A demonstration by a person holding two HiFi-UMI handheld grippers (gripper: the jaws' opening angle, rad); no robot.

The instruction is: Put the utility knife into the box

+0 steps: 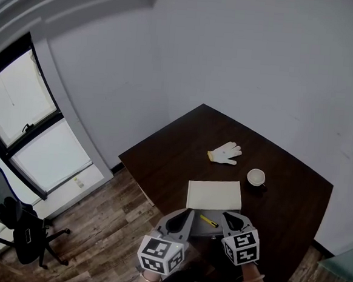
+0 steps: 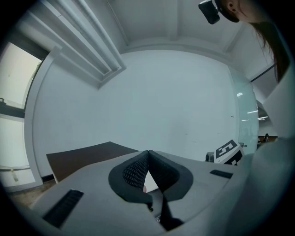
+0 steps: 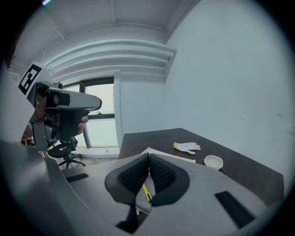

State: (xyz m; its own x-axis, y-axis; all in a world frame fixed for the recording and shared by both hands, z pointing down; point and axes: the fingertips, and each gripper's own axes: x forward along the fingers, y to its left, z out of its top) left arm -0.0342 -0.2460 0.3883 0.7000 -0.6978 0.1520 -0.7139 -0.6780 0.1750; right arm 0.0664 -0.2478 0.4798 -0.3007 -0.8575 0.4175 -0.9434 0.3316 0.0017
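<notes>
The yellow utility knife lies inside the shallow grey box at the near edge of the dark table. The box's cream lid stands open behind it. My left gripper hovers at the box's left side and my right gripper at its right side, the knife between them and below. In the left gripper view the jaws meet at the tips with nothing between them. In the right gripper view the jaws are also shut and empty, and a sliver of the knife shows beneath them.
On the dark table, a white glove with a yellow cuff lies beyond the box, and a white cup stands to its right. A black office chair stands on the wooden floor near the window at the left.
</notes>
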